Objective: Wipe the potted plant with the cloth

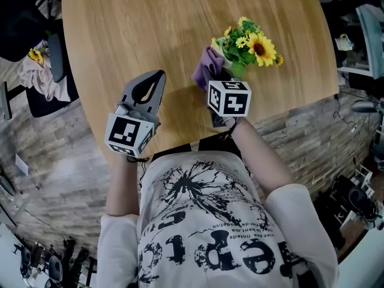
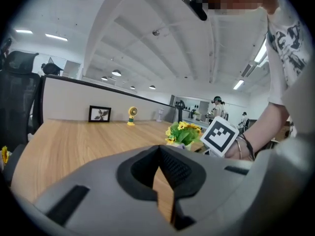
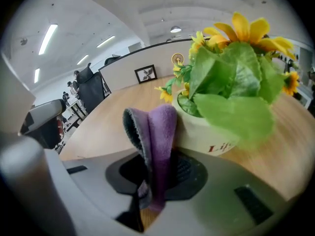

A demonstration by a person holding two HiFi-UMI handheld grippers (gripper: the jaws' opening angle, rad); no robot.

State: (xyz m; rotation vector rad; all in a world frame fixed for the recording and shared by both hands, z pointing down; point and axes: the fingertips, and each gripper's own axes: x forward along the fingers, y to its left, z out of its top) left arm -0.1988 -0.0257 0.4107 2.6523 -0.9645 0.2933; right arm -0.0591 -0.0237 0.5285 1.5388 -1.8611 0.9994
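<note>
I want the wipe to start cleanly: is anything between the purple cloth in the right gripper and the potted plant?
Nothing visible stands between them. The right gripper is shut on the folded purple cloth, whose free end rises right beside the white pot of the yellow-flowered plant. Whether they touch can't be told.

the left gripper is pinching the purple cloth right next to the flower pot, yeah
Not the left: the right gripper pinches the purple cloth next to the flower pot, as the right gripper view shows. The left gripper is shut, empty.
</note>
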